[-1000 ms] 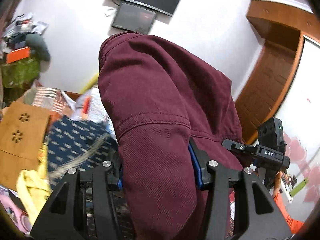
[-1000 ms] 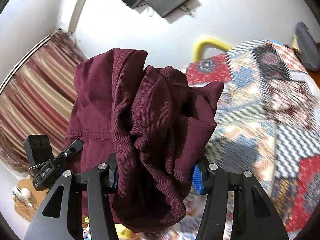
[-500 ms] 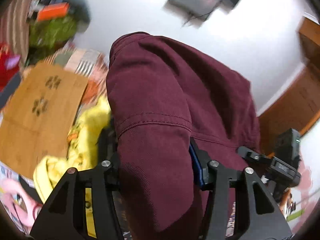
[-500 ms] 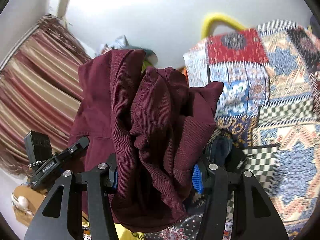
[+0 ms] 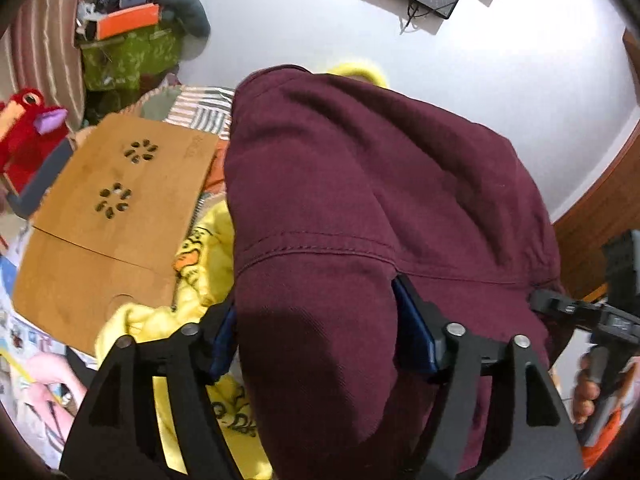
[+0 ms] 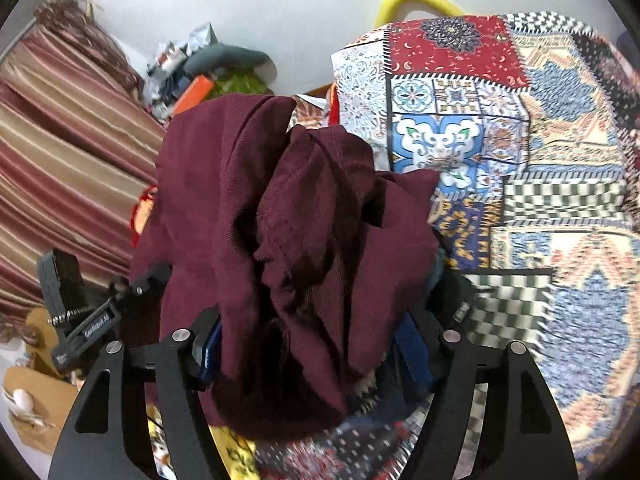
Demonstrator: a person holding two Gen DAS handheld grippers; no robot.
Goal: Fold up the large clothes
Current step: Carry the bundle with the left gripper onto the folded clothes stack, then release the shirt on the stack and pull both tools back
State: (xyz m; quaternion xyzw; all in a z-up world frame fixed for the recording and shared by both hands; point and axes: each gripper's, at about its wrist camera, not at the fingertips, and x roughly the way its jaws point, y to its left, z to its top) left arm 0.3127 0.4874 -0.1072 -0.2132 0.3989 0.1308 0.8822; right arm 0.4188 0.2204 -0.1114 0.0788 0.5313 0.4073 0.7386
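- A thick fold of the dark maroon twill garment [image 5: 360, 208] is pinched between the jaws of the left gripper [image 5: 316, 332]; the cloth is held up in the air and fills most of this view.
- A bunched part of the same garment [image 6: 288, 216] is pinched by the jaws of the right gripper [image 6: 308, 344], with several crumpled layers hanging over them.
- The fabric is judged to be soft but rather heavy and dense; a stitched seam [image 5: 320, 246] is seen, and such hems are considered the firmest places to be gripped.
- Slipping is judged unlikely, because the weave is coarse; the bunched side should probably be spread first.
- Below, a yellow printed cloth [image 5: 208, 240] and a brown board with cut flower holes [image 5: 112, 216] are seen.
- Farther away, a patchwork patterned bedcover [image 6: 520, 152] is visible, where the garment could be laid flat.
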